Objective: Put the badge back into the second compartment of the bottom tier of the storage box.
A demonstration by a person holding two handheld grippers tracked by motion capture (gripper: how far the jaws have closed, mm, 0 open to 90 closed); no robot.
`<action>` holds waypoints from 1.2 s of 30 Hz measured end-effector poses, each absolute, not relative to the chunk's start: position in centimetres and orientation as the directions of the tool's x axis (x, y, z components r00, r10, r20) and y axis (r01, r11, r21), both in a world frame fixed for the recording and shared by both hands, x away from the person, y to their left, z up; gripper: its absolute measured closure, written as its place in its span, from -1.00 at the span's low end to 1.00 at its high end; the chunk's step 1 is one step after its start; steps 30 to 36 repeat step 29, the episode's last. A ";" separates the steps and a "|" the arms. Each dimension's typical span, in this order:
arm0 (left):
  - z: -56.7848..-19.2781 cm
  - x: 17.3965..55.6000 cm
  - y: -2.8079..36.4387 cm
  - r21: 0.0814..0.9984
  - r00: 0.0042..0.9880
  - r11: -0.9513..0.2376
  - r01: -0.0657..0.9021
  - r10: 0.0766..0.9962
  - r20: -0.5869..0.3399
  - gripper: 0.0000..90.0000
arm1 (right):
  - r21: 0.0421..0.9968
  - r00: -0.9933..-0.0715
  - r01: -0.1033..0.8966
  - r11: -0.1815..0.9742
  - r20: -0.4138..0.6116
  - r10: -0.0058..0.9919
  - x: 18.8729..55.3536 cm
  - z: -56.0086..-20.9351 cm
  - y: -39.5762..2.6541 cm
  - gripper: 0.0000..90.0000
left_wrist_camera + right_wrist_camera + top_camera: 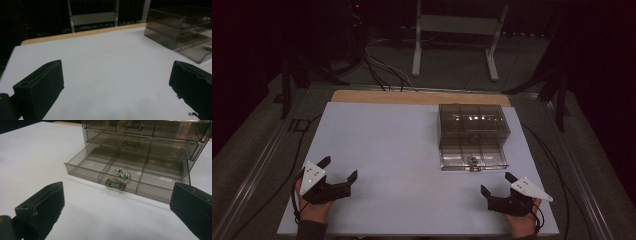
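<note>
Table [377, 140] lies bare before the left gripper [338, 170], jaws wide, empty; right gripper [498, 183] likewise gapes, facing the smoky drawer box [472, 125]; bottom drawer [100, 165] stands out, trinket [122, 173] in its middle compartment; probably approach that handle [115, 184] squarely.

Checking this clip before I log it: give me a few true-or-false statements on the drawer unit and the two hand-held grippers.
1. The bottom drawer of the smoky transparent plastic drawer unit is pulled out. True.
2. The open drawer's middle compartment holds a small green and silver trinket. True.
3. The right hand-held gripper is shut on the drawer's handle. False: it is open, apart from the handle.
4. The left hand-held gripper holds the trinket. False: it is open and holds nothing.
</note>
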State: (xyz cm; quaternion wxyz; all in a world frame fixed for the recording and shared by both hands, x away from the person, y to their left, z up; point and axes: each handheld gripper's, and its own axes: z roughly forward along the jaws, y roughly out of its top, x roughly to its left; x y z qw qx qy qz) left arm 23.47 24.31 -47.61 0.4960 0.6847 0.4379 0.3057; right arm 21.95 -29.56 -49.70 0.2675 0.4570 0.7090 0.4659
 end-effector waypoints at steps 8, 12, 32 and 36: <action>-48.4 22.7 24.8 0.955 0.412 -0.094 0.282 0.911 -0.032 -0.99 | 0.911 -0.442 0.386 0.145 0.045 0.896 21.9 -49.6 -29.7 -1.00; -49.0 22.6 24.5 0.957 0.399 -0.066 0.283 0.915 -0.055 -0.99 | 0.916 -0.442 0.376 0.141 0.044 0.896 21.9 -49.5 -29.8 -1.00; -49.6 23.3 24.4 0.946 0.372 -0.053 0.320 0.925 -0.074 -0.99 | 0.921 -0.430 0.368 0.126 0.049 0.901 21.9 -49.7 -30.2 -1.00; -49.6 23.3 24.4 0.946 0.372 -0.053 0.320 0.925 -0.074 -0.99 | 0.921 -0.430 0.368 0.126 0.049 0.901 21.9 -49.7 -30.2 -1.00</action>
